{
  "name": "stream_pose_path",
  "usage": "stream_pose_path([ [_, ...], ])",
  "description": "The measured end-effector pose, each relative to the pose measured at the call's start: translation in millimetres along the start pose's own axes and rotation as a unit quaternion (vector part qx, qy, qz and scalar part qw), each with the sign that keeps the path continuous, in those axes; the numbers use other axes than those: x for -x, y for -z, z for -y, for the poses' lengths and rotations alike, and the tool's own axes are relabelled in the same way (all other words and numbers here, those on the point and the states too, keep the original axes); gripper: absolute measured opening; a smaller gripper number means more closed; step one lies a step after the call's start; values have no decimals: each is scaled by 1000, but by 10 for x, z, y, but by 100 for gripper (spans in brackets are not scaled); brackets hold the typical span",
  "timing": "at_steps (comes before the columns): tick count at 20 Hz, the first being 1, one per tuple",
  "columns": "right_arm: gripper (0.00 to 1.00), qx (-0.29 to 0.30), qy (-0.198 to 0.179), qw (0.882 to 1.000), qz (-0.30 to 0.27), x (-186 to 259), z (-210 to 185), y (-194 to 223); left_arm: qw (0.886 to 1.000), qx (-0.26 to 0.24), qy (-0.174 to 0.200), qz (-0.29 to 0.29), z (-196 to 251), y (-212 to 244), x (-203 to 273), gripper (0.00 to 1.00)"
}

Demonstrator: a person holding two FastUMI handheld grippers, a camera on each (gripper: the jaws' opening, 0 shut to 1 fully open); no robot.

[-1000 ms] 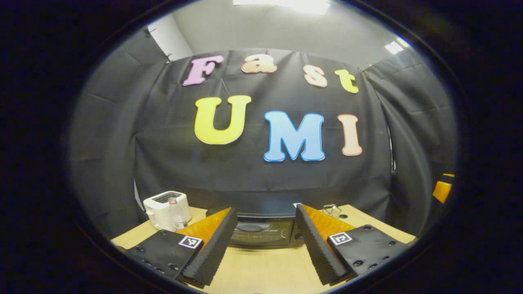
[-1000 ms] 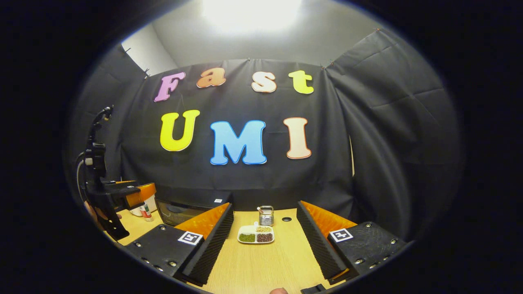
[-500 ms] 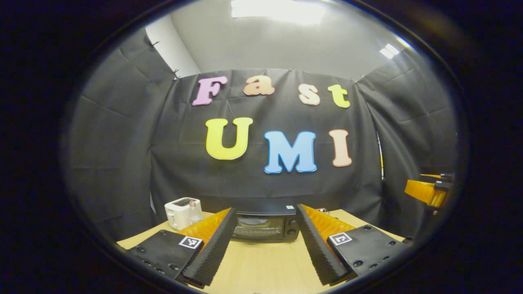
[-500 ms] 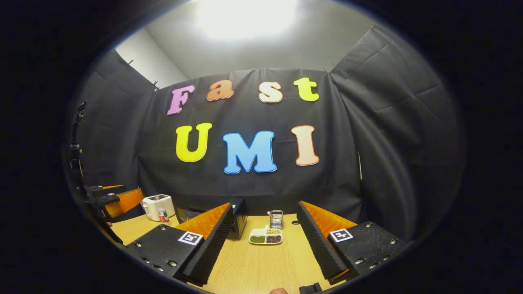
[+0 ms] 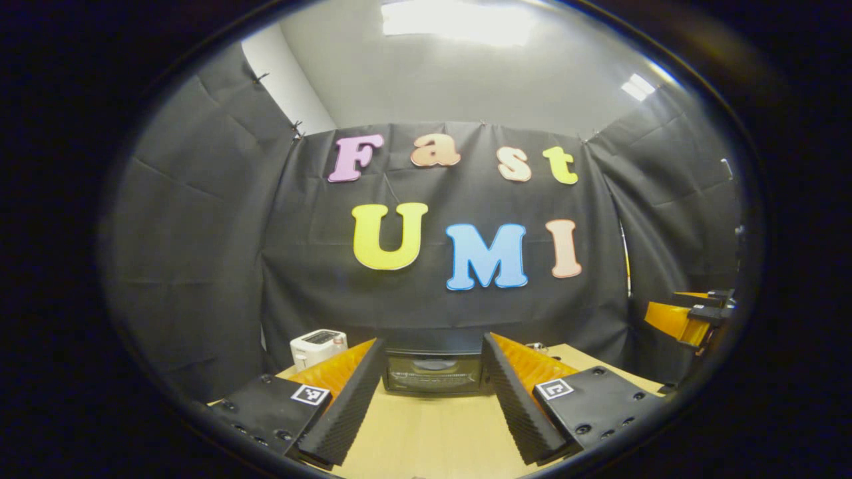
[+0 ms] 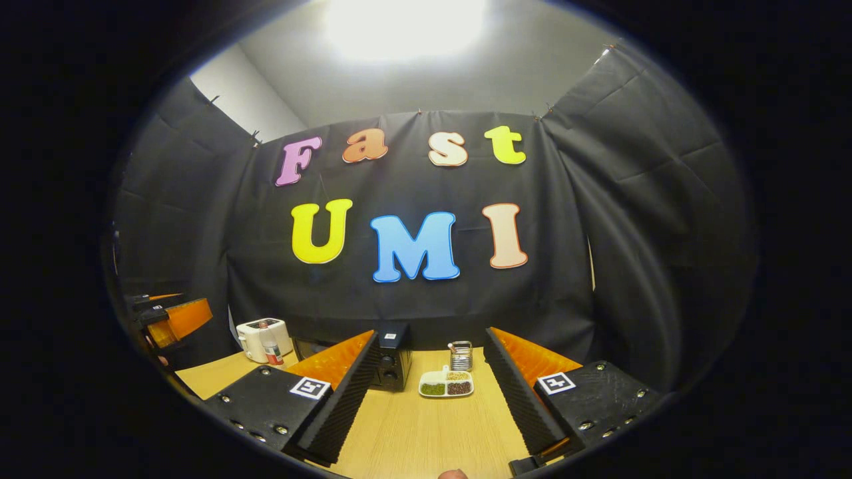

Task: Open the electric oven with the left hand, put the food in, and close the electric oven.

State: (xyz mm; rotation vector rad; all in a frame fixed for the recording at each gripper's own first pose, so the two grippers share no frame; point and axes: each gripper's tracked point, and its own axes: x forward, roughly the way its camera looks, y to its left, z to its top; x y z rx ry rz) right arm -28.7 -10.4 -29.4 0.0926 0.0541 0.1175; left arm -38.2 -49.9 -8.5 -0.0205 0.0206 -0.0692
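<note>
Left gripper [image 5: 432, 412] hangs above the light wood-grain table [image 5: 426, 439], its two fingers spread wide with nothing between them, aimed straight at the black box-shaped electric oven [image 5: 432, 372] with a glass door, which sits at the far side of the table against the booth wall; door looks shut. A white plastic toaster [image 5: 318, 346] stands left of the oven, a little apart from it. At the right edge of the left gripper view the other gripper [image 5: 689, 318] shows well off the table surface, hand not clear. Right gripper [image 6: 432, 416] also hovers over the table, fingers held wide apart and gripping nothing. Between its fingers, farther along the table, lies the white divided plate of food [image 6: 446, 384] with green, dark and pale grains in separate compartments, flat on the table, just right of the oven's side [image 6: 391, 362]. A small wire-mesh metal holder [image 6: 460, 356] stands just behind the plate, near the wall. In the right gripper view the toaster [image 6: 259, 336] sits at the left with a small clear plastic bottle with a red cap [image 6: 270, 349] right in front of it; touching or not, cannot tell. The left gripper [image 6: 170, 319] appears at the far left edge of that view, raised above the table.
</note>
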Motion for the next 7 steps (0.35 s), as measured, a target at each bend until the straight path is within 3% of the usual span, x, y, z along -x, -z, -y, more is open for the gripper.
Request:
stream_pose_path([
  [4, 98, 2, -7, 1000, 4, -68, -164, -31, 1000, 2, -12, -5, -208, 23, 45, 100],
  [7, 98, 3, -9, 1000, 14, -97, -257, -82, 1000, -2, -15, -4, -306, 8, 59, 90],
])
